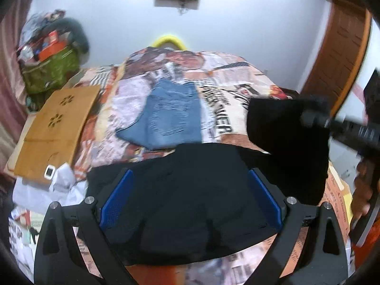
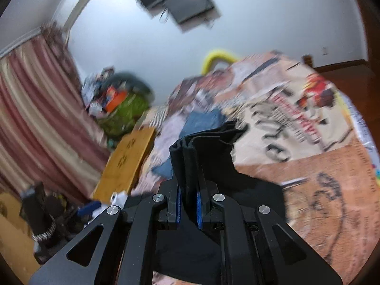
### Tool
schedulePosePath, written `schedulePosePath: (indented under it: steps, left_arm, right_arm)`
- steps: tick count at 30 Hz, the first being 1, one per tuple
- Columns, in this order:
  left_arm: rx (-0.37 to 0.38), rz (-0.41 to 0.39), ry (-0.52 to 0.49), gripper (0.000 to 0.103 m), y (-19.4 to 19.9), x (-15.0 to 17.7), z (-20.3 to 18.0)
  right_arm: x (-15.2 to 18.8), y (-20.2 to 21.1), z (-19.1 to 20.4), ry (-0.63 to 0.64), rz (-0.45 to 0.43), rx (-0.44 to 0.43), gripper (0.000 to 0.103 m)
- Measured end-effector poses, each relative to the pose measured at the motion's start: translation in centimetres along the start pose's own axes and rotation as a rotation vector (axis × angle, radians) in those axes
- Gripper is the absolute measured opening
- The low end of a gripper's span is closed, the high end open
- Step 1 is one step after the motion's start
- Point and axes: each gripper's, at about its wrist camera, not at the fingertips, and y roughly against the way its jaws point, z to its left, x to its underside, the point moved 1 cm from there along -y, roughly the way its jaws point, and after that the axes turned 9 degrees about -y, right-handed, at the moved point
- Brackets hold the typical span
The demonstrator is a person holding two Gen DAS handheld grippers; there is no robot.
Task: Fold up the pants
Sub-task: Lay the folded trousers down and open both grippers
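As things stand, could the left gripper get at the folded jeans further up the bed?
Probably yes. The left gripper is open and holds nothing, and the folded jeans lie uncovered just beyond the black pants it hovers over. Nothing stands between them.

We see a bed with printed cover (image 1: 237, 71) | on it: black pants (image 1: 185, 201), folded jeans (image 1: 171, 114), wooden board (image 1: 54, 123)

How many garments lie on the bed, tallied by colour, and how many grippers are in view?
Black pants: 1, pinched by the right gripper
Blue denim garment, folded: 1
Grippers: 2, counting the left gripper, jaws wide apart over the black pants
Total: 2 garments, 2 grippers
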Motion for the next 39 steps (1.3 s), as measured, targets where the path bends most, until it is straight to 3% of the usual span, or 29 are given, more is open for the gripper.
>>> schedulePosePath:
  steps: [6,9,12,14,18,21,29,33,39]
  left_arm:
    - [0.014,0.035,0.146,0.097,-0.5,1.6,4.1]
    - [0.011,0.05,0.171,0.097,-0.9,2.2,4.8]
    - [-0.007,0.058,0.168,0.097,-1.1,2.4,4.6]
    - [-0.012,0.065,0.166,0.097,-1.3,2.3,4.3]
    - [-0.022,0.073,0.149,0.097,-1.5,2.0,3.7]
    - [-0.035,0.076,0.125,0.097,-1.8,1.5,3.1]
    - [-0.031,0.087,0.052,0.097,-3.3,-0.8,0.4]
    - [-0.011,0.1,0.005,0.097,-5.0,-2.3,-1.6]
    - [0.019,0.146,-0.075,0.097,-8.8,-3.7,-5.0]
  right_arm:
    - [5.5,-6.8,1.9,0.113,0.24,0.045,0.009]
    - [8.3,-8.8,2.0,0.168,0.344,0.08,0.009]
    - [9.7,-9.4,1.4,0.175,0.385,0.114,0.013]
    - [9.9,-9.6,0.9,0.162,0.416,0.118,0.017]
    - [9.8,-8.7,1.0,0.135,0.446,0.082,0.04]
    - [9.4,-7.8,1.7,0.152,0.443,0.081,0.052]
    - [5.4,-3.7,0.3,0.203,0.299,0.132,0.053]
    - [2.8,-2.3,-1.8,0.214,0.206,0.192,0.066]
    - [0.6,-2.6,-5.2,0.2,0.184,0.252,0.066]
